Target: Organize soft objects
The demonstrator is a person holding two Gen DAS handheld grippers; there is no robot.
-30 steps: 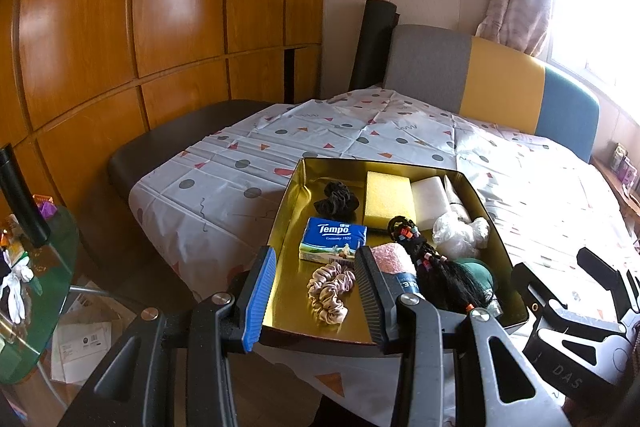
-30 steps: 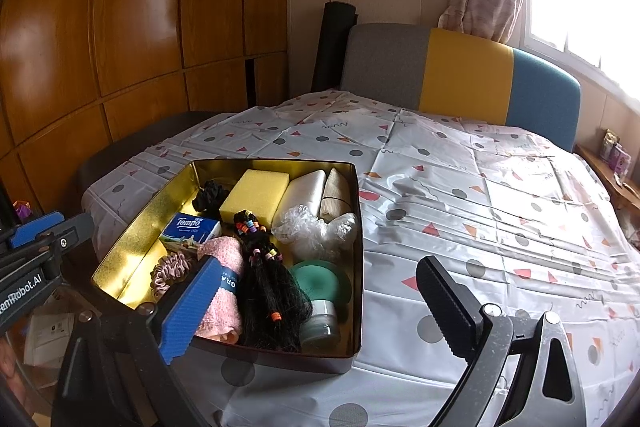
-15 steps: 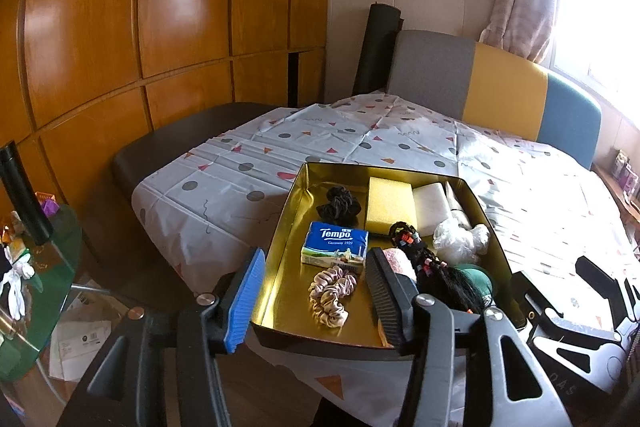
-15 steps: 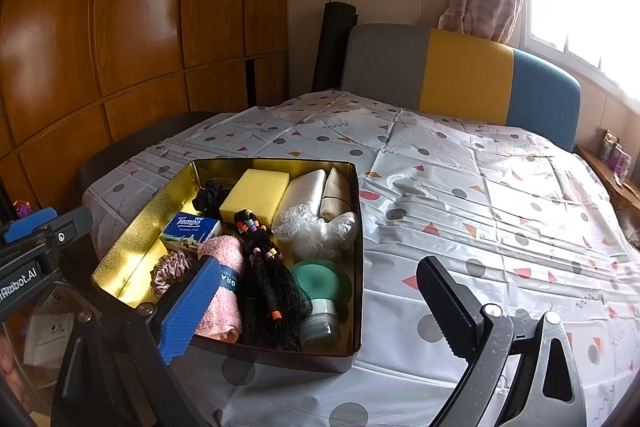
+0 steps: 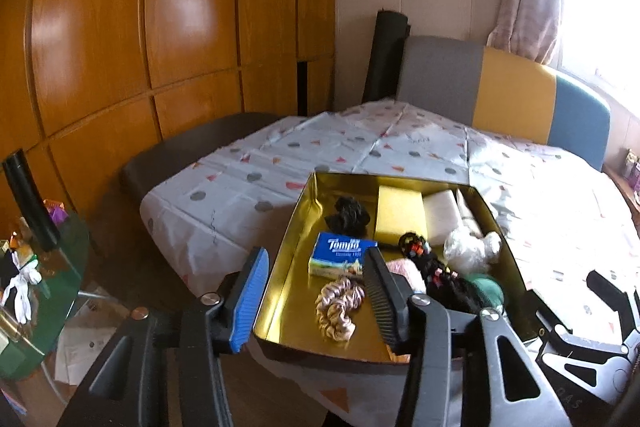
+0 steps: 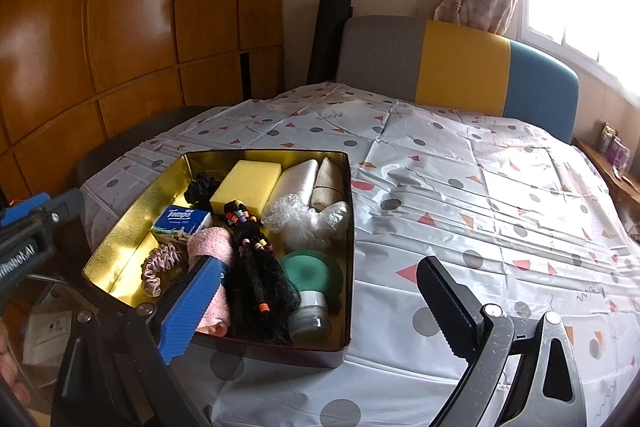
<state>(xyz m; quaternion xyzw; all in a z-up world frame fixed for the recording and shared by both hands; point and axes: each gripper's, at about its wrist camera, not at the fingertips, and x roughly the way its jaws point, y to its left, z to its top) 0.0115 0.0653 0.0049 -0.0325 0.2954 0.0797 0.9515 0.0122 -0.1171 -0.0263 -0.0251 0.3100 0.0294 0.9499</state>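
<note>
A gold tin (image 5: pixel 288 251) (image 6: pixel 348 227) sits at the near edge of the table. It holds a Tempo tissue pack (image 5: pixel 340 255), a pink scrunchie (image 5: pixel 338 307), a black scrunchie (image 5: pixel 348 215), a yellow sponge (image 6: pixel 246 185), a pink towel (image 6: pixel 212 247), a black beaded hairpiece (image 6: pixel 256 267), a clear plastic puff (image 6: pixel 304 219) and a green jar (image 6: pixel 310 271). My left gripper (image 5: pixel 316 297) hovers over the tin's near left corner. Its jaws are closing and nothing is pressed between them. My right gripper (image 6: pixel 320 307) stands wide open over the tin's near right corner, holding nothing.
A spotted white tablecloth (image 6: pixel 480 207) covers the table, bare to the right of the tin. Behind stands a grey, yellow and blue sofa back (image 6: pixel 460 67). A glass side table (image 5: pixel 60 267) with clutter is low at the left, below wood wall panels.
The left gripper's jaws spread wider than a second ago, then narrowed slightly. The right gripper and the things in the tin have not moved.
</note>
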